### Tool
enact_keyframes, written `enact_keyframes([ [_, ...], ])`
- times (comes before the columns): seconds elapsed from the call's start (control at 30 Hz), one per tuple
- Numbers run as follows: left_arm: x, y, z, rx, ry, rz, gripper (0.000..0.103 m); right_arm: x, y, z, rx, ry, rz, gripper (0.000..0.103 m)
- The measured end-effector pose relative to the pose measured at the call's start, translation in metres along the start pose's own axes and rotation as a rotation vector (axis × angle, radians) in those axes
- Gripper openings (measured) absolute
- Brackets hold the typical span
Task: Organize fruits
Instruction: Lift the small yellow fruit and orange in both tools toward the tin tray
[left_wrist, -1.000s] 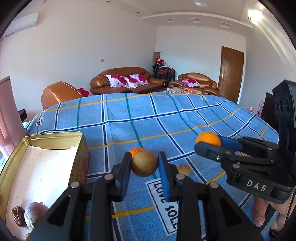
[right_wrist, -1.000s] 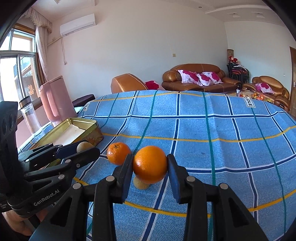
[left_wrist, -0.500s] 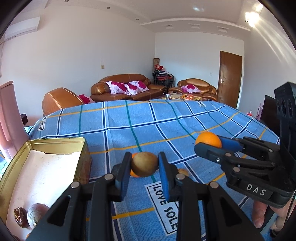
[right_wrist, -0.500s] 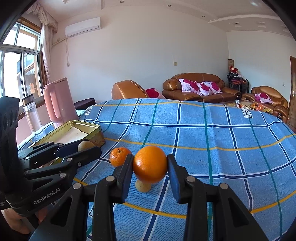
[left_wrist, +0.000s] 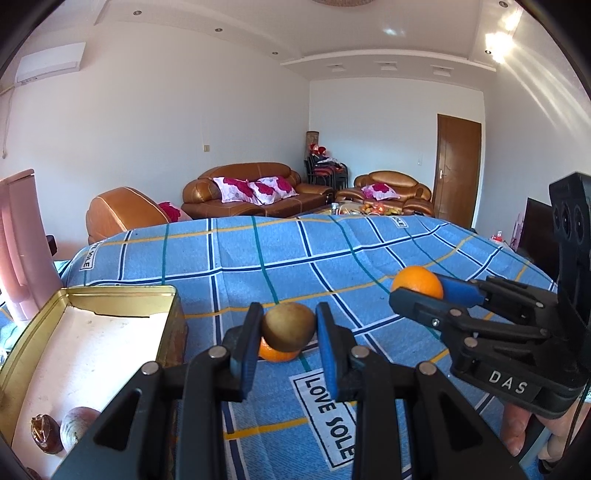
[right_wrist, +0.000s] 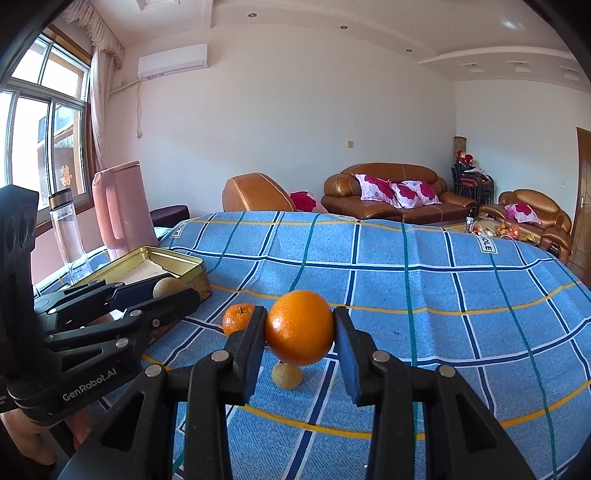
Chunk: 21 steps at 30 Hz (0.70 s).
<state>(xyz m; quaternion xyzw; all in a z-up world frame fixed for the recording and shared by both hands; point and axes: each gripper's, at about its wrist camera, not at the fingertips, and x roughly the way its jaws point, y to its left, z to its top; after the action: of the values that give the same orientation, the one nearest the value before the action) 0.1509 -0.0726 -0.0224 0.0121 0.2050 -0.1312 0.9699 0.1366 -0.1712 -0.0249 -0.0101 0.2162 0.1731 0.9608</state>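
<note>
My left gripper (left_wrist: 289, 326) is shut on a round brown fruit (left_wrist: 288, 325) and holds it above the blue checked cloth, just right of the gold tin (left_wrist: 122, 295). My right gripper (right_wrist: 300, 332) is shut on an orange (right_wrist: 299, 332), also held above the cloth. A small mandarin (right_wrist: 238, 317) lies on the cloth between the grippers; it also shows in the left wrist view (left_wrist: 279, 354). A small yellow-brown fruit (right_wrist: 286, 376) lies under the orange. The tin holds a reddish fruit (left_wrist: 79, 426) and a dark brown one (left_wrist: 45, 437).
A pink jug (right_wrist: 122, 210) and a clear bottle (right_wrist: 68, 229) stand behind the tin at the table's left edge. Brown sofas (right_wrist: 399, 195) stand beyond the table. The blue cloth (right_wrist: 424, 280) covers the whole table.
Both grippers have risen with their fruits and tilted upward. The left one has shifted a little toward the tin. Both grips are unchanged.
</note>
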Motion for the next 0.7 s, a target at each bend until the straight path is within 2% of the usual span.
enact_keyframes([
  [0.7, -0.015, -0.003, -0.003, 0.010, -0.074, 0.020, 0.030, -0.013, 0.013, -0.002, -0.058, -0.062, -0.026, 0.038],
])
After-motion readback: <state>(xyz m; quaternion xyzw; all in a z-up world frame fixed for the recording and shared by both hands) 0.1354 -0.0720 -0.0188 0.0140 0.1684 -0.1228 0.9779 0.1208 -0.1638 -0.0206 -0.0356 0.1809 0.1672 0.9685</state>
